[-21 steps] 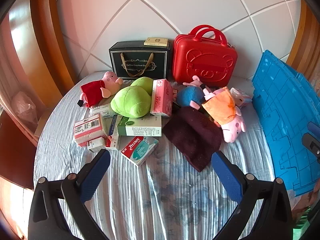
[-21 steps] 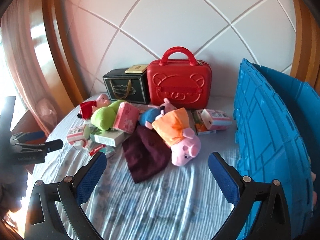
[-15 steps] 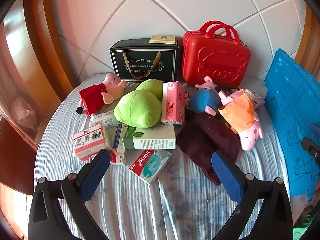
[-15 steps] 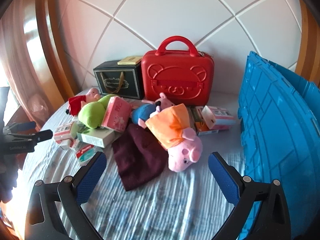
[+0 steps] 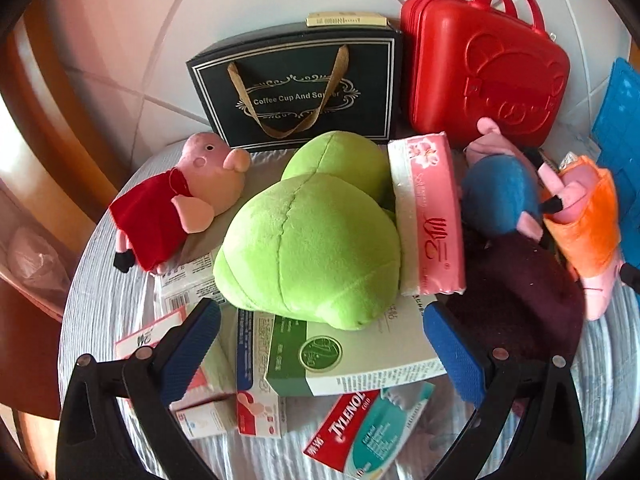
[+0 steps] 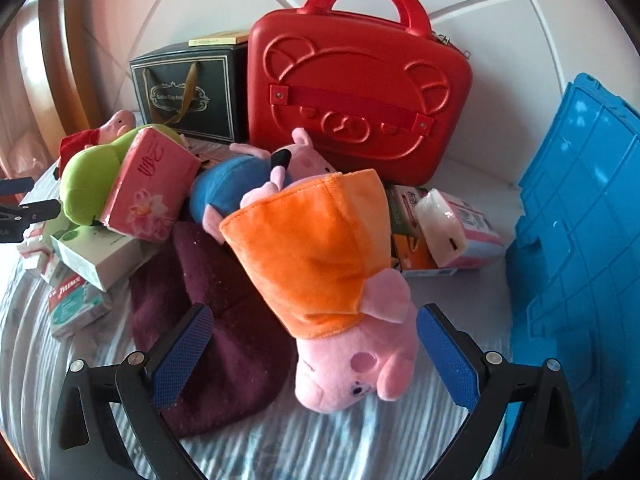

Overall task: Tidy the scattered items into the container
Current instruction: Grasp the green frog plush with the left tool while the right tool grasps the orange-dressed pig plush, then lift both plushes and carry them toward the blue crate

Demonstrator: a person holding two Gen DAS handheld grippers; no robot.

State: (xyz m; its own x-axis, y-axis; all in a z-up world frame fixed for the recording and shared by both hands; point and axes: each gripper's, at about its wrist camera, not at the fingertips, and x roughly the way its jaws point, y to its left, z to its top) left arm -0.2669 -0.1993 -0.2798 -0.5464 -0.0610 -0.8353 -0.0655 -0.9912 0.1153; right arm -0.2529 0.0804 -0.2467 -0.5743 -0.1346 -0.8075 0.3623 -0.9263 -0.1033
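Both tongs spread wide, gripping nothing.
Left tongs (image 5: 320, 336) flank the green plush (image 5: 308, 248); right tongs (image 6: 310, 344) flank the orange-dressed pig (image 6: 320, 264).

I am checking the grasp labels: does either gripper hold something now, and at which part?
Nothing is held. The left gripper is open over the green plush; the right gripper is open around the orange-dressed pig plush, not closed on it.

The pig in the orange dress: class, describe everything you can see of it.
The pig in the orange dress is a soft plush toy, pink with an orange velvety dress. It lies head toward the camera, face upturned, arm out at its side. It rests partly on the dark maroon cloth, and its feet end against the blue-bodied plush. The right tool is open, its fingers either side of the head, not touching.
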